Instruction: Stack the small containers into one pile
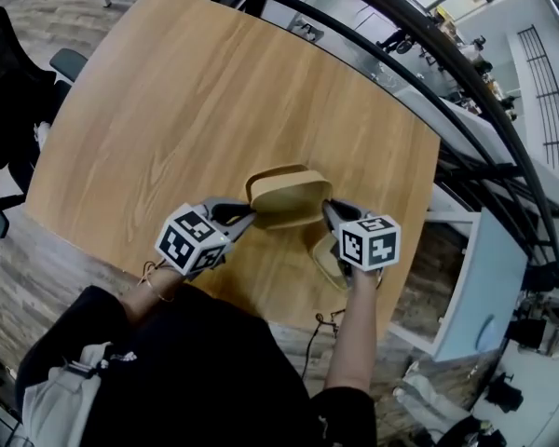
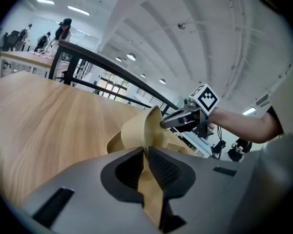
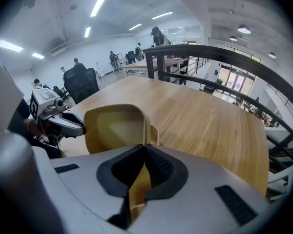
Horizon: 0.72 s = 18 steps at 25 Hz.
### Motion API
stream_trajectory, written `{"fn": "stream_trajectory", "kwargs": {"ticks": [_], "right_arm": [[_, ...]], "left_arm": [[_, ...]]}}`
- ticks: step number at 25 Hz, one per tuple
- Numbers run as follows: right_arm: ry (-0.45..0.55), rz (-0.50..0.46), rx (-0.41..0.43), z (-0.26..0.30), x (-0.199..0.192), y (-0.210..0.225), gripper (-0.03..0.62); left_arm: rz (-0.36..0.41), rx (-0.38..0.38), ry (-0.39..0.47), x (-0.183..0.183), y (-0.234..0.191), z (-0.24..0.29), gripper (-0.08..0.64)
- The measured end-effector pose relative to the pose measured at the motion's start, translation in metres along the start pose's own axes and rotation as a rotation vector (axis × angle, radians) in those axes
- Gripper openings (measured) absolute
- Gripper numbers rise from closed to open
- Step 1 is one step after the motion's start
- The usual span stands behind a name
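Observation:
A tan oval container [image 1: 287, 194] hangs just above the wooden table [image 1: 186, 110], gripped from both sides. My left gripper [image 1: 245, 215] is shut on its left rim and my right gripper [image 1: 328, 210] is shut on its right rim. In the left gripper view the thin tan wall [image 2: 136, 130] runs between the left gripper's [image 2: 146, 152] pads, with the right gripper [image 2: 178, 121] clamped on the far rim. In the right gripper view the container's hollow [image 3: 115, 128] faces the camera, with its rim pinched in the right gripper [image 3: 145, 152]. A second tan container [image 1: 328, 266] lies on the table under the right hand, partly hidden.
The table's near edge runs just behind the grippers. A black chair [image 1: 9, 91] stands at the left. A dark railing [image 1: 429, 54] borders the far right side, with a white cabinet [image 1: 484, 277] beyond the table's right edge. People stand at a distant desk [image 3: 136, 52].

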State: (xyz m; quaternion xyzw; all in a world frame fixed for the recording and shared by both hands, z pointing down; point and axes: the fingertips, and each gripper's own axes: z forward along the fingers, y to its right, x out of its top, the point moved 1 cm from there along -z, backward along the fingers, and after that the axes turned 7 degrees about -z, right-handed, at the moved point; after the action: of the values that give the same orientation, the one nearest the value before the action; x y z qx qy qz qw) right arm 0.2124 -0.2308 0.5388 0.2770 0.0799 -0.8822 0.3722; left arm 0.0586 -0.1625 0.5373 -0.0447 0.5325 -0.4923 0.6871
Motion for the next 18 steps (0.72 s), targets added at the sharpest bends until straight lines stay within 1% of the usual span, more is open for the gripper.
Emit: {"fn": "stream_trajectory", "kwargs": {"ticks": [3, 8, 14, 18], "right_arm": [[-0.017, -0.012, -0.004, 0.003, 0.003, 0.005, 0.028], [-0.077, -0.023, 0.012, 0.016, -0.007, 0.010, 0.028], [-0.101, -0.018, 0.021, 0.032, -0.009, 0.013, 0.028], [-0.099, -0.017, 0.026, 0.040, -0.005, 0.017, 0.028]], "left_arm": [[-0.026, -0.020, -0.021, -0.007, 0.002, 0.005, 0.046], [-0.053, -0.016, -0.030, -0.012, -0.007, 0.012, 0.046], [-0.074, -0.008, -0.061, -0.014, -0.019, 0.016, 0.046], [-0.081, -0.001, -0.076, -0.013, -0.026, 0.023, 0.046]]}}
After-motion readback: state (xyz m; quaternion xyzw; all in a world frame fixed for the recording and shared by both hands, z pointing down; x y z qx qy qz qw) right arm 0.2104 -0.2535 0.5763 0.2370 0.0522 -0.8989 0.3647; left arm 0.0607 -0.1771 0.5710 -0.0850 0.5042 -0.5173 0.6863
